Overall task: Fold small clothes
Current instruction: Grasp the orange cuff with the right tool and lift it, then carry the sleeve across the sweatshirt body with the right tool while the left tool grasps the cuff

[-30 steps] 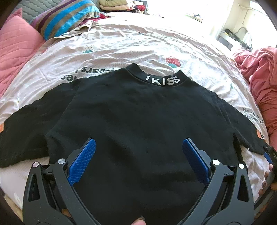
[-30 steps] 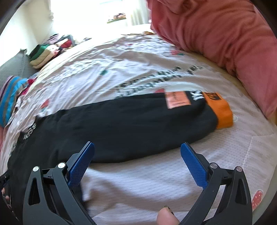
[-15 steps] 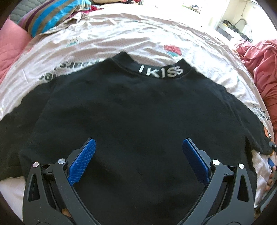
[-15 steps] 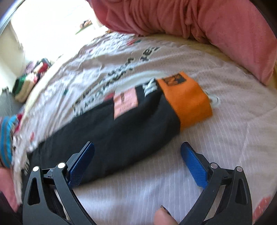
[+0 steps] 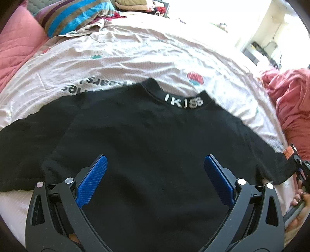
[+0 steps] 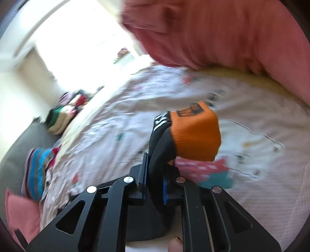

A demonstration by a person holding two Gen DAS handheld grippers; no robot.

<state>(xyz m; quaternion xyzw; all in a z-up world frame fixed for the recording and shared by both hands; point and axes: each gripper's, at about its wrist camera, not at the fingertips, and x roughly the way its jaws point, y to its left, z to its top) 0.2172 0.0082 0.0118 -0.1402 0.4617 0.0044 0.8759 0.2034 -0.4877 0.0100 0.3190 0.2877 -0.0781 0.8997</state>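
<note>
A black sweatshirt [image 5: 155, 139] with a white-lettered collar [image 5: 183, 101] lies flat on the bed, sleeves spread to both sides. My left gripper [image 5: 155, 180] is open and hovers over its lower body. My right gripper [image 6: 155, 174] is shut on the right sleeve [image 6: 160, 147] just behind its orange cuff [image 6: 195, 133] and holds it lifted off the sheet. In the left wrist view the right gripper [image 5: 299, 170] shows at the far right edge, at the sleeve's end.
The bed has a white printed sheet [image 5: 145, 58]. A pink blanket [image 6: 222, 33] is heaped on the right side. A striped cushion [image 5: 73, 17] and a pink pillow [image 5: 17, 48] lie at the far left. Folded clothes [image 6: 62, 116] are stacked at the far edge.
My right gripper moved along the sleeve to the cuff, closed on it and lifted it. My left gripper stayed open over the sweatshirt's body, shifting slightly.
</note>
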